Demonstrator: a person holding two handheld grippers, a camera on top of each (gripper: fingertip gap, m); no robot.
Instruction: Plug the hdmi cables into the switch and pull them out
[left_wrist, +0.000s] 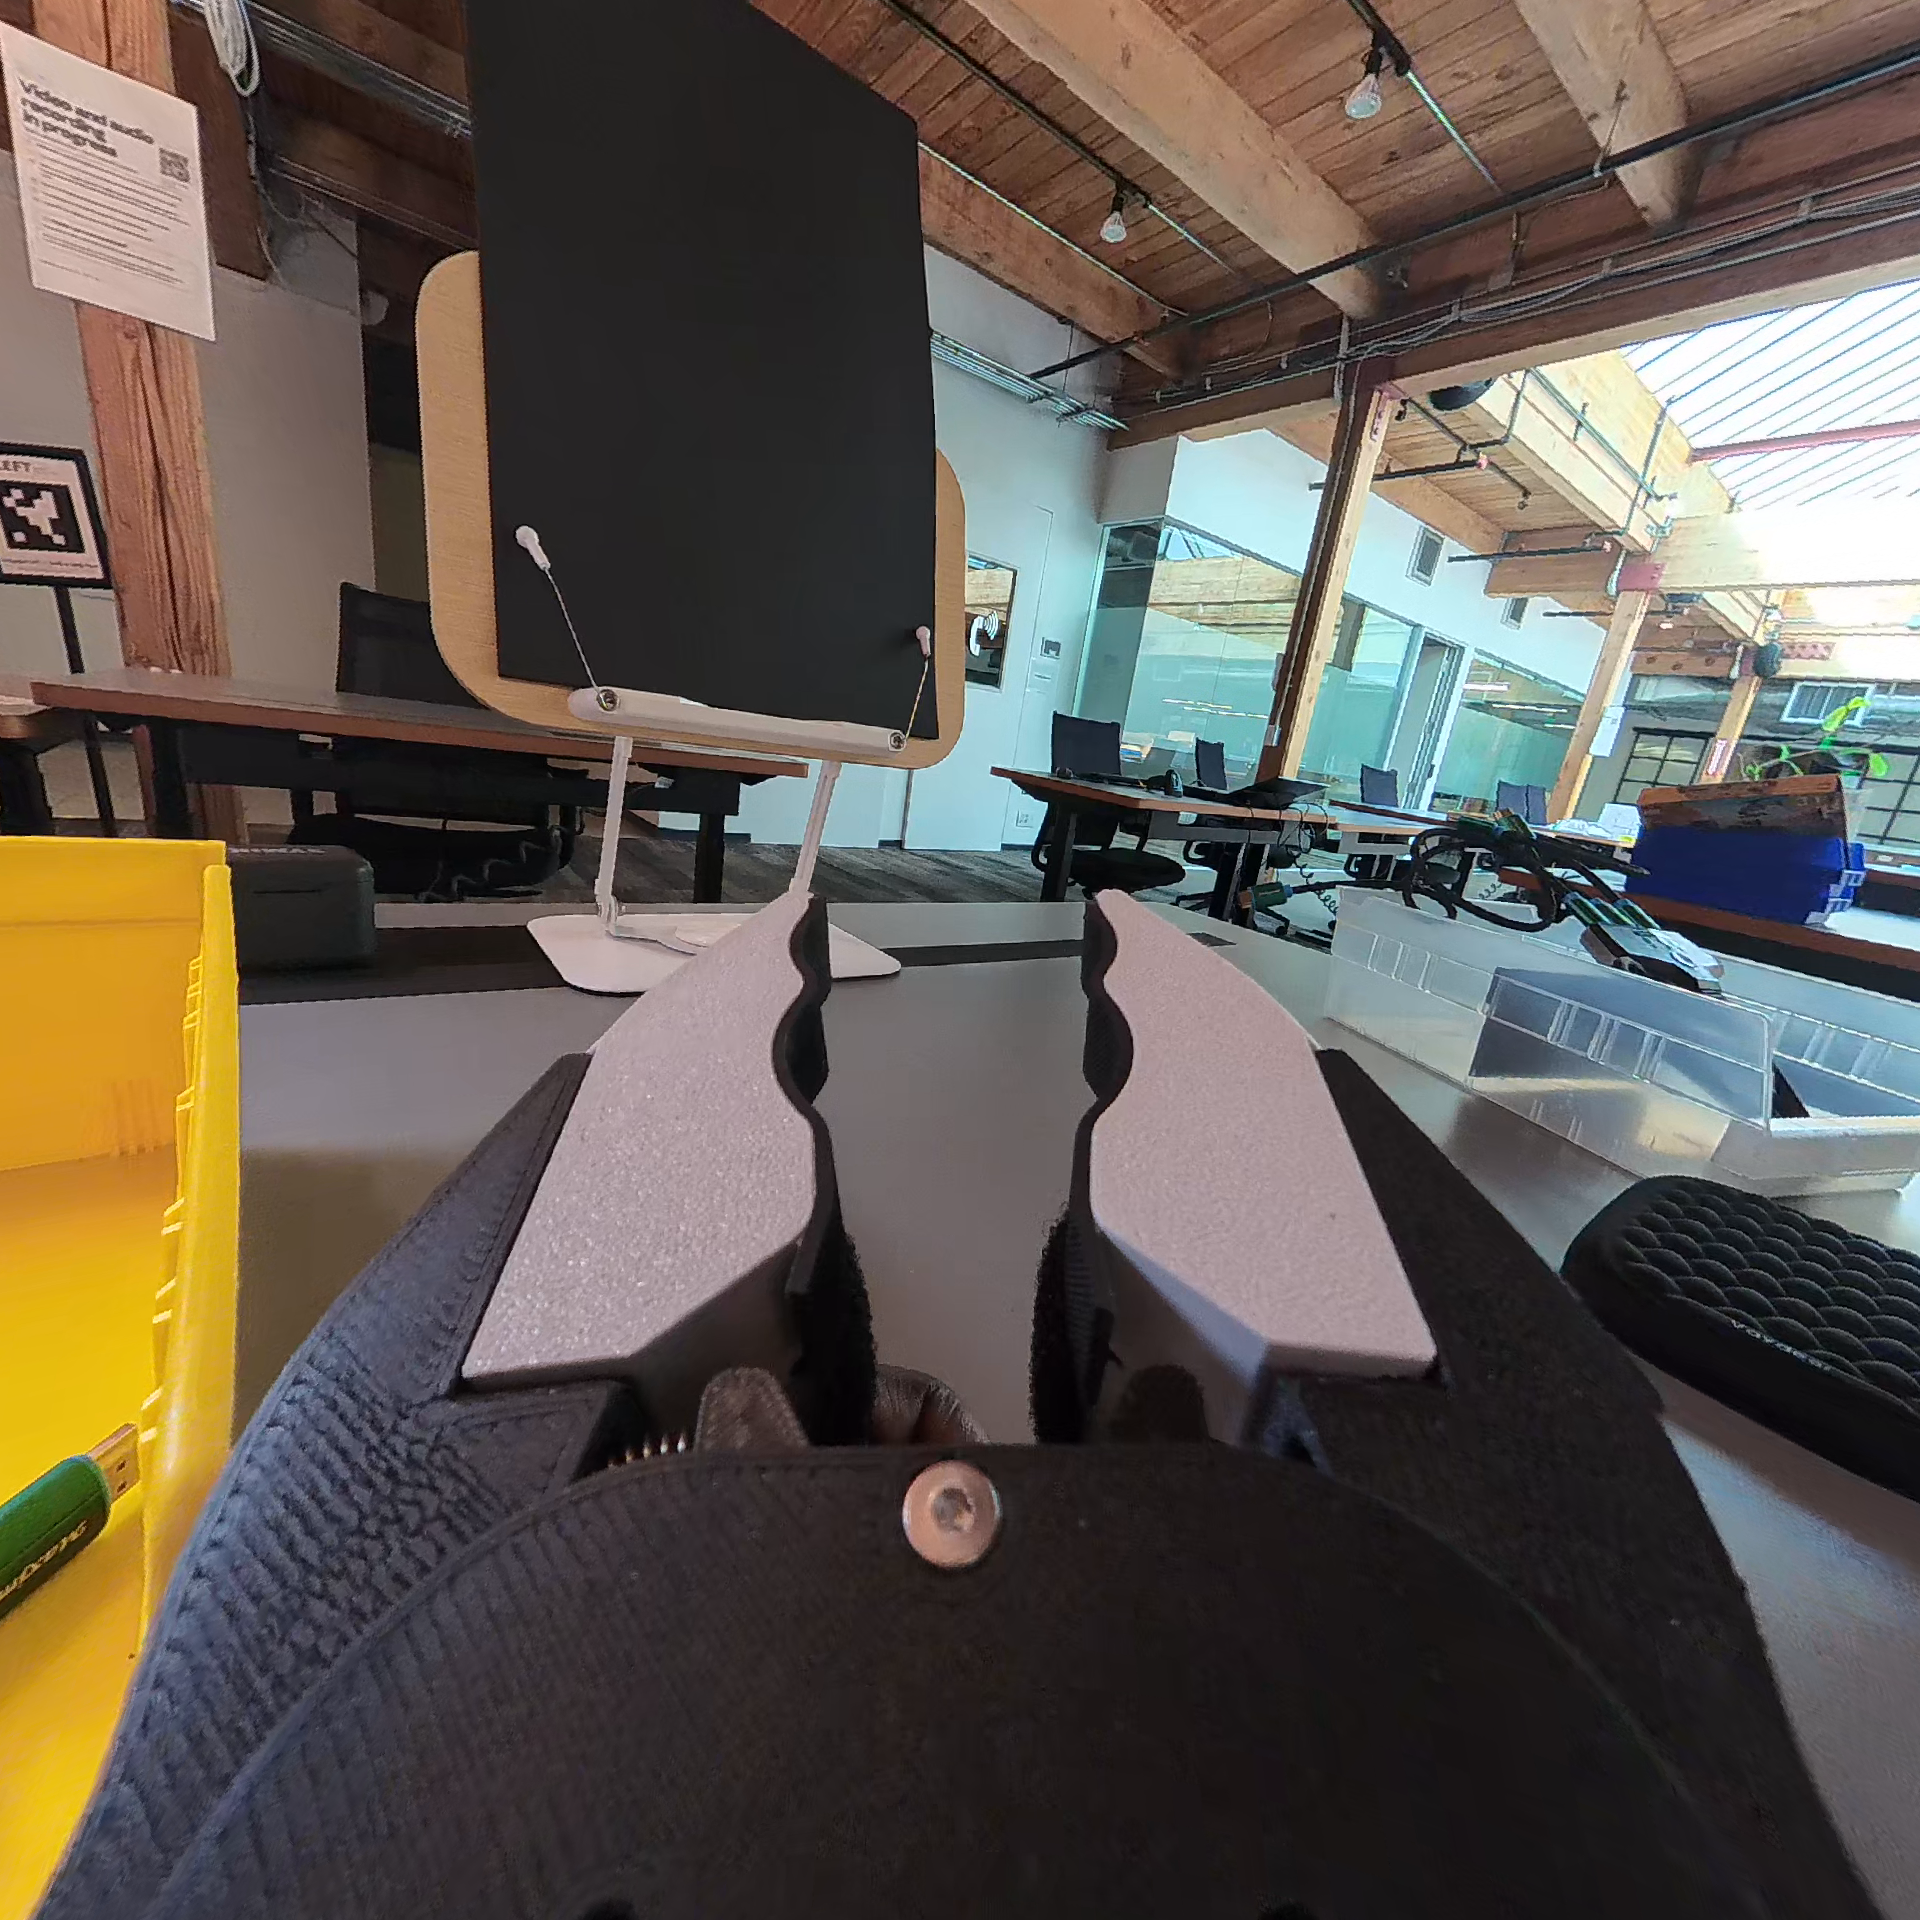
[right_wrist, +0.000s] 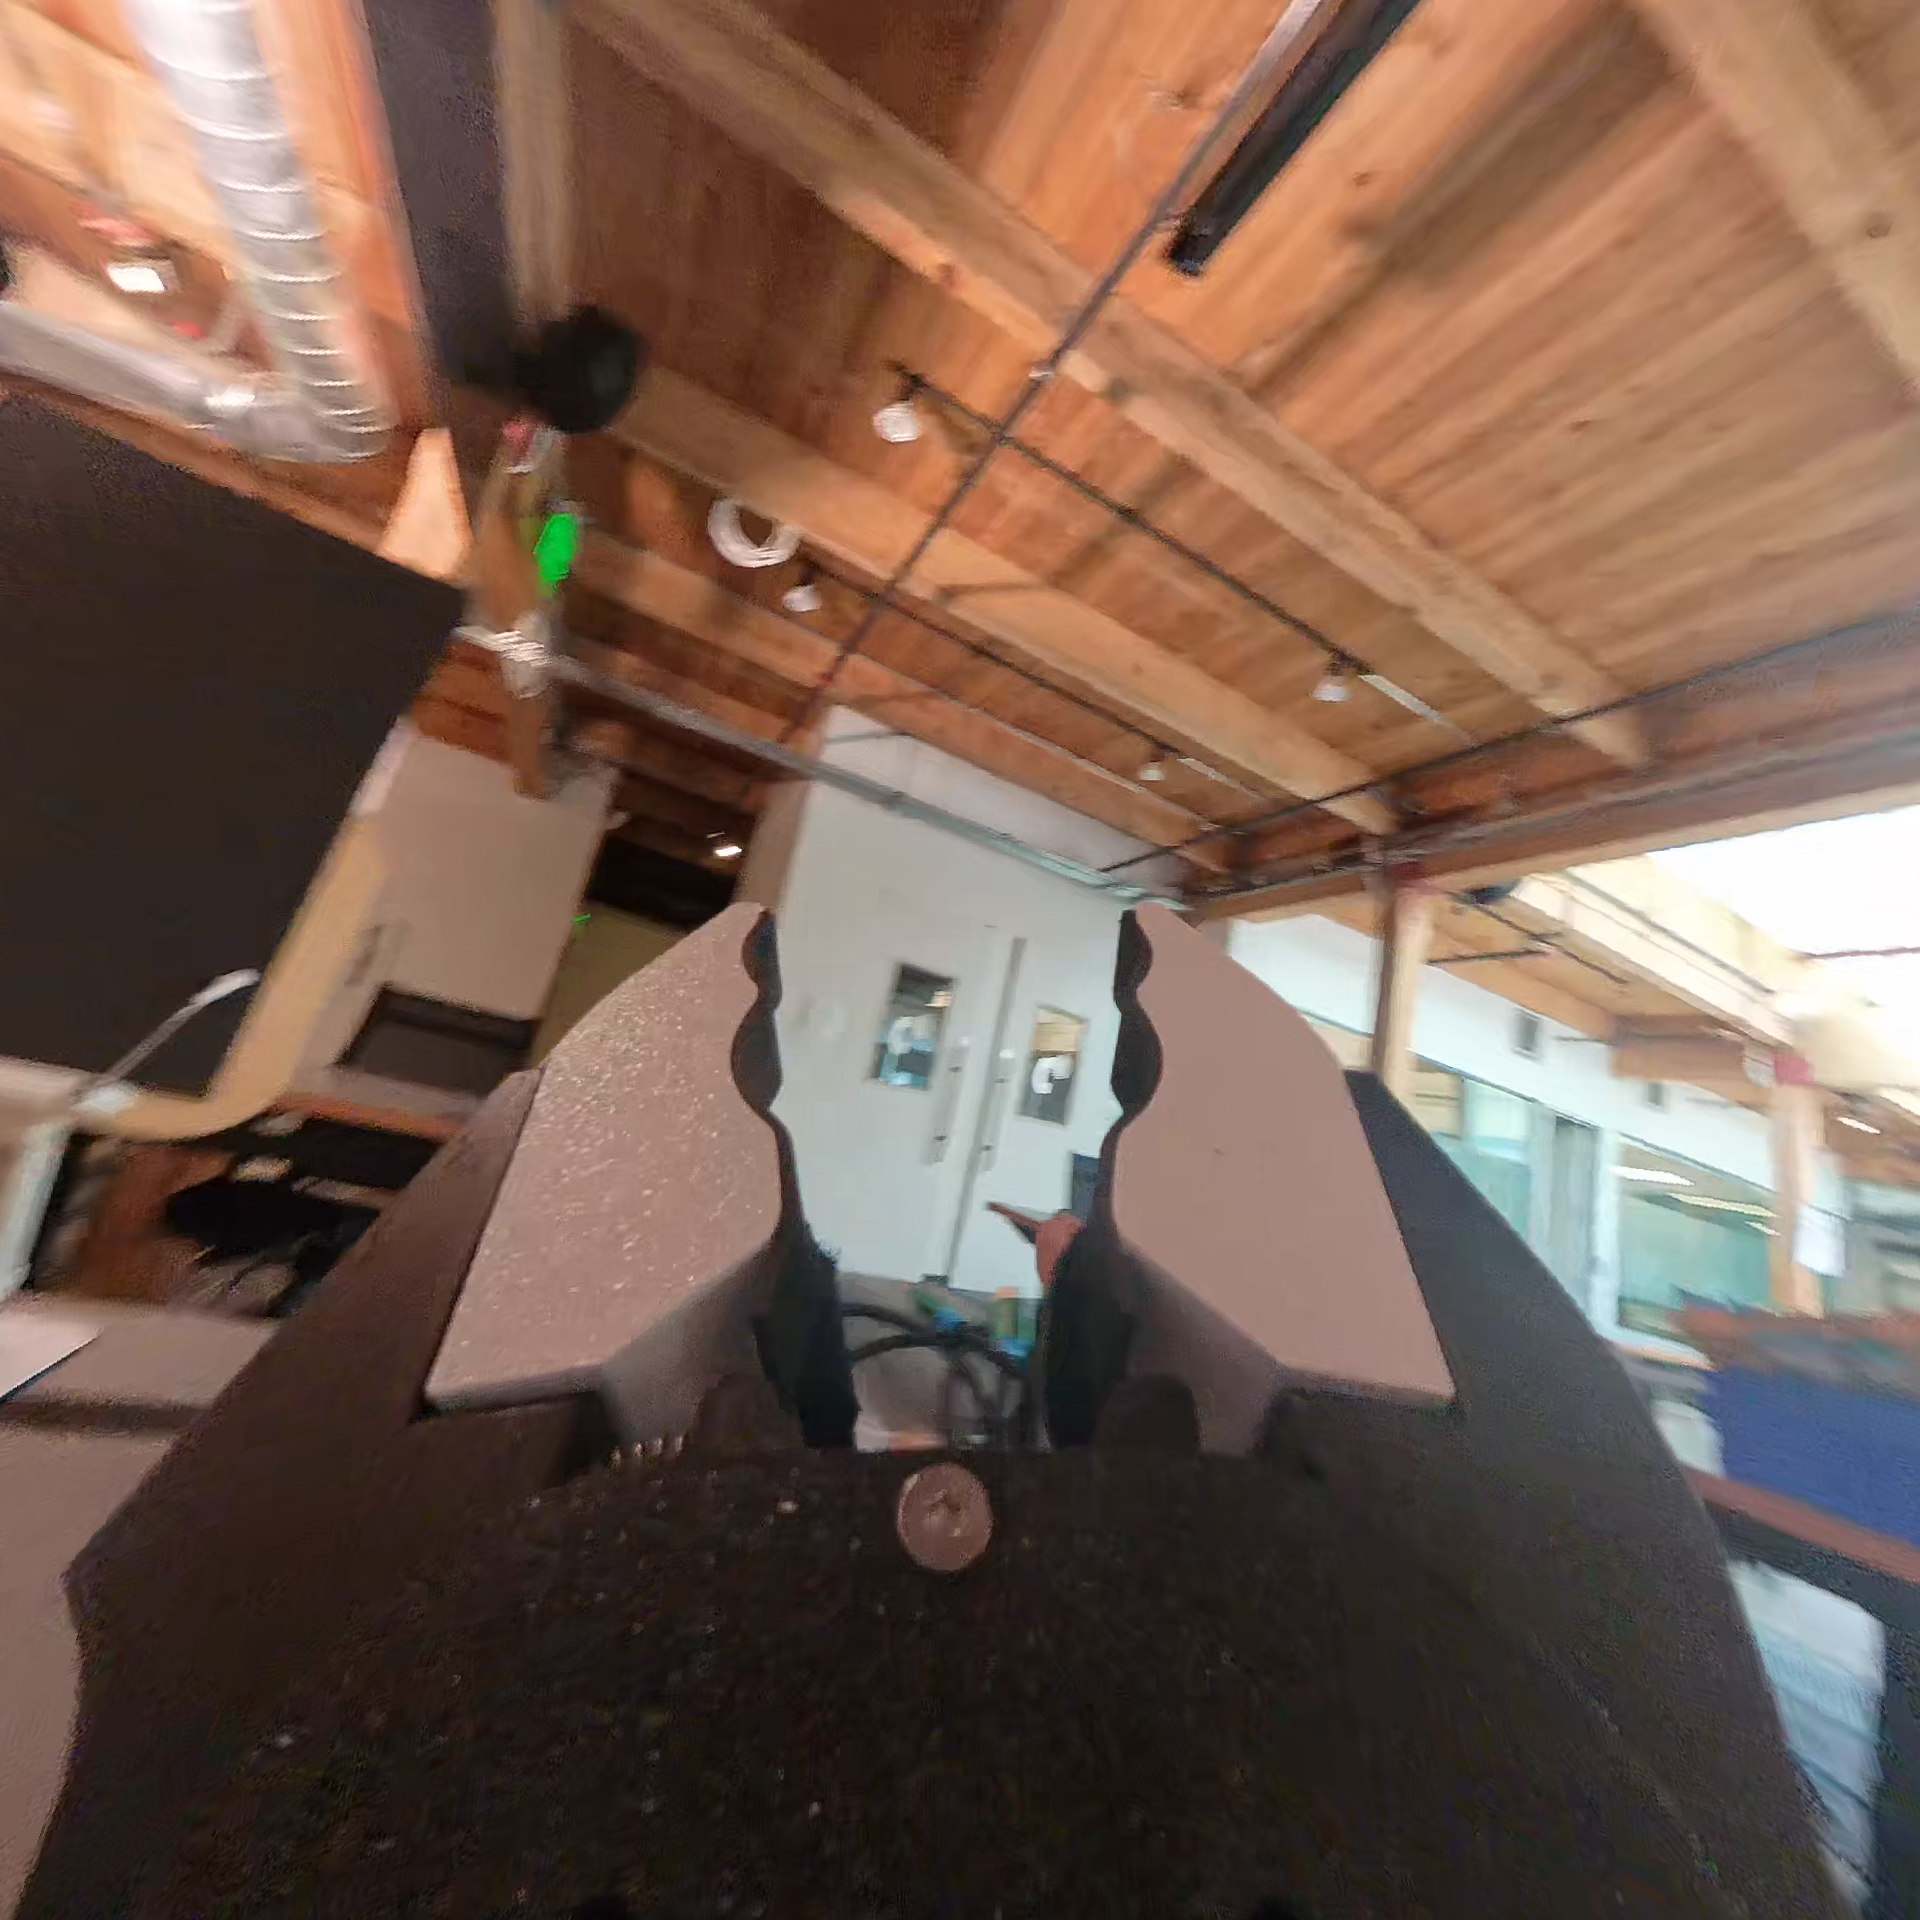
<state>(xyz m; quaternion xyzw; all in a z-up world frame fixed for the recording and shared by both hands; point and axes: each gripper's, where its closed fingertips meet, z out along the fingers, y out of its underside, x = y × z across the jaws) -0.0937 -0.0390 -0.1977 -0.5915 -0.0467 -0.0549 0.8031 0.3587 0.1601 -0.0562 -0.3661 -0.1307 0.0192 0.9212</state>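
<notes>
yellow bin left, clear tray right

Left wrist cam sits low, just above the grey table, looking level across it past a yellow bin to a black board on a stand. Right wrist cam is blurry and tilted way up at the wooden ceiling. Both catch that board and the far white wall.

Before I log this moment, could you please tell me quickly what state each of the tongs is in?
Left tongs: open, holding nothing.
Right tongs: open, holding nothing, tilted up toward the ceiling.
</notes>
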